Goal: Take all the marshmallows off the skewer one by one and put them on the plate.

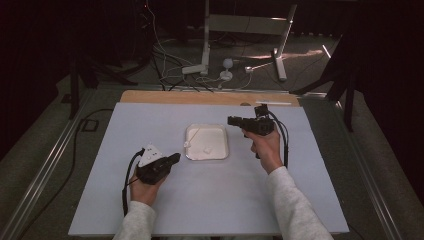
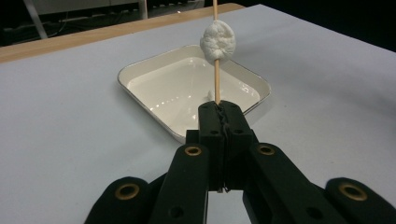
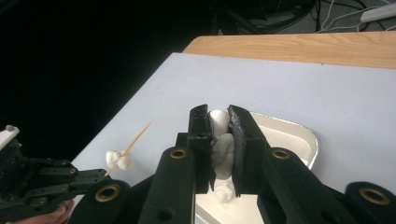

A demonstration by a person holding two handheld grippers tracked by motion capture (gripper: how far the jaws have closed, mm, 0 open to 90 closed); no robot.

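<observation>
In the high view, a white square tray [image 1: 207, 142] sat at the centre of the frame on the pale tabletop [image 1: 210, 200], with a small white marshmallow piece [image 1: 207, 149] lying inside it. The left claw [image 1: 172, 159], at lower left of centre, pointed toward the tray's left edge, and a thin wooden skewer [image 1: 192, 136] rose from it over the tray's left side. The right claw [image 1: 231, 120] hovered just above and right of the tray, at upper right of centre.

In the left gripper view, the left claw [image 2: 219, 109] was closed tight on the skewer [image 2: 216, 81] at mid-frame. The stick stood upright, and a white marshmallow [image 2: 218, 41] was threaded on it near the top of the frame, above the tray [image 2: 140, 70].

In the right gripper view, the right claw [image 3: 218, 114] at centre was clamped on another white marshmallow [image 3: 220, 140], its jaws pressed against both sides, above the tray [image 3: 299, 135]. At lower left, the left claw [image 3: 100, 173] held the skewer [image 3: 137, 135] tilted, with its marshmallow [image 3: 117, 160] on it.
</observation>
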